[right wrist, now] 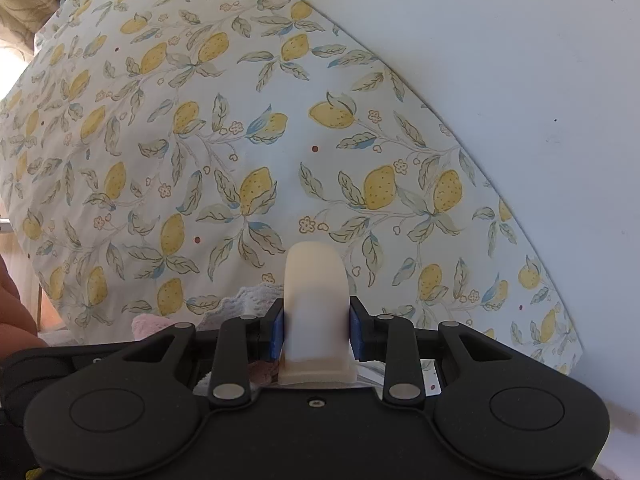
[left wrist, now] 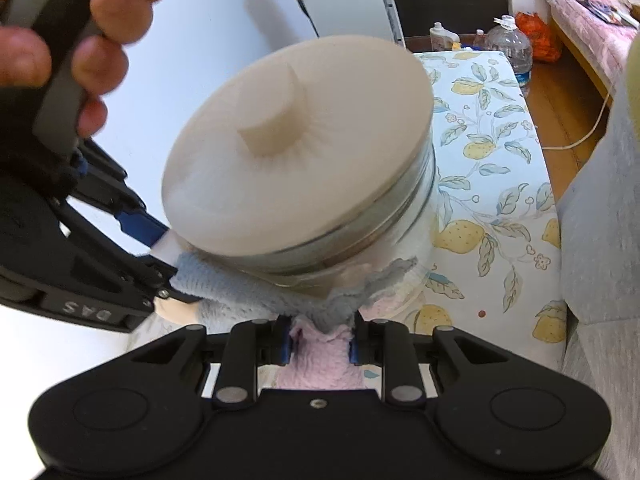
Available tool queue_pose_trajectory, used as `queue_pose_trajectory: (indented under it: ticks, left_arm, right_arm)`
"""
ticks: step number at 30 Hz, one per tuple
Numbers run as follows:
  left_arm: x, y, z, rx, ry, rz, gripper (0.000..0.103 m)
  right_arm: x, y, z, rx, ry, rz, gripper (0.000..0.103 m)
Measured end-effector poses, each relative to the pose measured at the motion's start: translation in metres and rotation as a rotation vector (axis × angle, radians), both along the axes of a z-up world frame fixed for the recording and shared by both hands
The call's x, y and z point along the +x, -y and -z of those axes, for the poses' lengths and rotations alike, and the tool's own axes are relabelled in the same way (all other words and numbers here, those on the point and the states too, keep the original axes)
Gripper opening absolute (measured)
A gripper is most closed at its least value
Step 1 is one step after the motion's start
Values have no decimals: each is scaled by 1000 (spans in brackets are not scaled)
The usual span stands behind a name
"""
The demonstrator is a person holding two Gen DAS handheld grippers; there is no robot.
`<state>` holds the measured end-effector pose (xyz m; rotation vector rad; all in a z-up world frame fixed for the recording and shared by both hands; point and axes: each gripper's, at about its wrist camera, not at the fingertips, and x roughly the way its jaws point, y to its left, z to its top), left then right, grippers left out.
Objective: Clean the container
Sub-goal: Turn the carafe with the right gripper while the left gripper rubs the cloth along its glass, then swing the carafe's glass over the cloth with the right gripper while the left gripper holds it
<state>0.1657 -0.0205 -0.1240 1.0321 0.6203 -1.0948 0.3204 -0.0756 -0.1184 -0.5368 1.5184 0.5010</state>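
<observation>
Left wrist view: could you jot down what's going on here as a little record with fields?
container: glass jar, tilted, over the lemon-print tablecloth
lid: cream lid with a knob, on the jar
left gripper: shut on a pink-and-grey cloth that lies against the jar
right gripper: shut on a cream part, apparently the lid's edge
background: water bottle beyond the table

Left gripper [left wrist: 320, 340] angled downward, right gripper [right wrist: 316, 334] pointing straight down, both with jaws clamped
</observation>
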Motion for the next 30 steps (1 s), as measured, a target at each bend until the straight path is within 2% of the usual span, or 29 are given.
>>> queue_pose_trajectory:
  ticks: [11,17,24,30]
  left_arm:
    - [5,2,9,10,-9,32,24]
    - [4,4,28,21,-10,34,24]
    - [8,11,55,42,-61,-2,24]
    - [9,12,71,39,-73,-20,25]
  right_arm:
    - [-4,-4,0,-17,20,-13,36]
    - [-6,-7,-1,-33,26,-30,36]
    - [-9,-7,-2,-26,27,-48,36]
    - [-10,-8,-1,-24,12,-67,36]
